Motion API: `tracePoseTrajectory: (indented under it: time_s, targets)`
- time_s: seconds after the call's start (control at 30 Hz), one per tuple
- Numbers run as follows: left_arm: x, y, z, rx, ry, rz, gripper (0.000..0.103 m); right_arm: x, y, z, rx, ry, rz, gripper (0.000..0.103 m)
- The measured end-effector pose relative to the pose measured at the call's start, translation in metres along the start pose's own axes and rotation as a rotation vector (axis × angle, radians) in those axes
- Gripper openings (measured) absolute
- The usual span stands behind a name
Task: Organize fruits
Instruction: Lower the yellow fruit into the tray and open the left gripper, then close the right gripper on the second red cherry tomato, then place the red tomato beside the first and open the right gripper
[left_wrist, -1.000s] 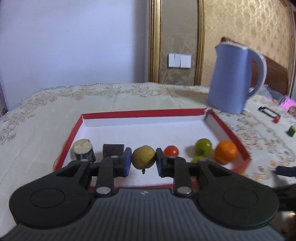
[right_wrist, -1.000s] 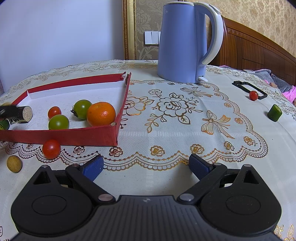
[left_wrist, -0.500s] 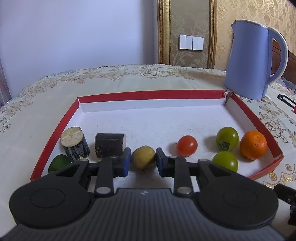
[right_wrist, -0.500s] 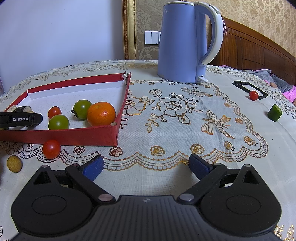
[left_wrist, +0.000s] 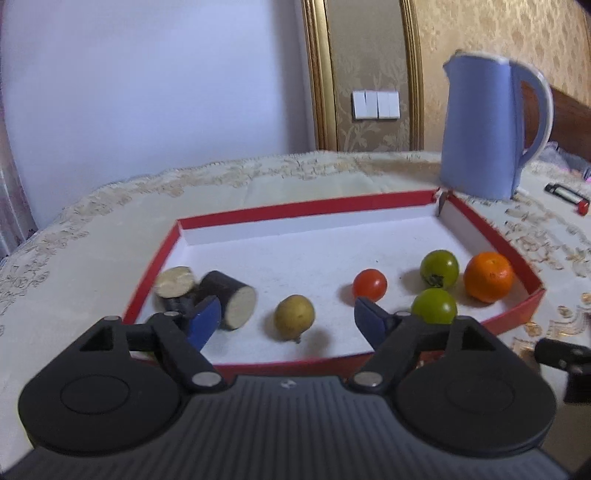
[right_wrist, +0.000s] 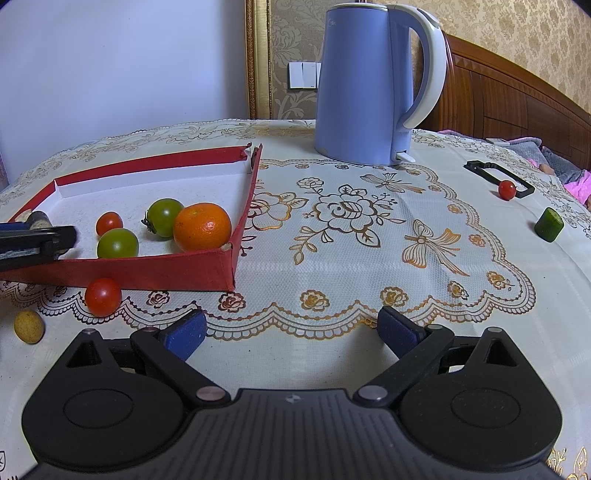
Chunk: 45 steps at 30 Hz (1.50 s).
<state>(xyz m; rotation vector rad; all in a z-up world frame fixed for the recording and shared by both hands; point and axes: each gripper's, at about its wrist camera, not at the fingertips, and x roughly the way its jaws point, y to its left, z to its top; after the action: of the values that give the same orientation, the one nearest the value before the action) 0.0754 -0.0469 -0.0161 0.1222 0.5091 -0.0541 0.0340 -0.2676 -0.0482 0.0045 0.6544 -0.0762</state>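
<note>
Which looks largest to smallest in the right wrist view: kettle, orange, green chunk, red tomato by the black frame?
1. kettle
2. orange
3. green chunk
4. red tomato
Distances from the camera differ, so true sizes stay unsure.

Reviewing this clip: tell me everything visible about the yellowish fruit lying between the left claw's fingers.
The yellowish fruit is small, roundish and dull yellow-brown, with a matte, faintly speckled skin and a short stem nub at its lower end. It rests on the white floor of the red tray, near the front wall, casting a soft shadow. The left claw is open around it, and neither blue pad touches it. A cut dark log piece lies to its left and a red tomato to its right, both apart from it.
</note>
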Motion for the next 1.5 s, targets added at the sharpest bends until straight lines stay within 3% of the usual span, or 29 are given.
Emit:
tracePoseTrajectory:
  time_s: [0.1,0.2,0.33,0.43,0.57,0.6,0.73,0.83,0.87,0.93,1.0,1.1,1.33,1.5]
  targets:
    - [-0.020,0.018,-0.009,-0.043,-0.008,-0.007,0.089,0.000,0.000,0.000,0.004,-0.001,0.003,0.100]
    - [-0.030,0.036,-0.021,-0.050,0.013,0.006,0.089,-0.002,-0.003,0.000,0.022,-0.018,0.021,0.100]
    - [-0.029,0.058,-0.034,-0.082,0.045,0.034,0.089,-0.025,0.000,-0.006,0.034,-0.128,0.079,0.100]
    - [-0.020,0.068,-0.038,-0.120,0.081,0.044,0.089,-0.032,0.019,-0.009,0.003,-0.117,0.153,0.099]
    - [-0.013,0.079,-0.039,-0.185,0.107,0.011,0.089,-0.031,0.051,-0.009,-0.088,-0.111,0.156,0.099]
    - [-0.014,0.081,-0.039,-0.190,0.109,0.007,0.090,-0.030,0.056,-0.008,-0.101,-0.107,0.157,0.097]
    - [-0.011,0.080,-0.040,-0.183,0.121,0.000,0.094,-0.020,0.074,-0.003,-0.125,-0.066,0.179,0.070]
    - [-0.009,0.079,-0.040,-0.177,0.132,-0.007,0.097,-0.008,0.085,-0.002,-0.141,-0.023,0.190,0.061]
    - [-0.009,0.078,-0.040,-0.174,0.133,-0.007,0.098,-0.007,0.088,-0.002,-0.156,-0.028,0.178,0.060]
    - [-0.008,0.076,-0.040,-0.164,0.139,-0.007,0.101,-0.007,0.091,-0.002,-0.168,-0.039,0.186,0.047]
    - [-0.007,0.074,-0.040,-0.153,0.146,-0.012,0.103,-0.006,0.092,-0.002,-0.165,-0.038,0.197,0.043]
    - [-0.004,0.070,-0.039,-0.130,0.157,0.002,0.103,-0.008,0.095,-0.003,-0.189,-0.053,0.208,0.027]
    - [-0.003,0.070,-0.039,-0.127,0.159,0.005,0.103,-0.023,0.091,-0.004,-0.181,-0.109,0.247,0.026]
    - [-0.003,0.070,-0.039,-0.127,0.159,0.005,0.103,-0.045,0.093,0.009,-0.205,-0.216,0.238,0.026]
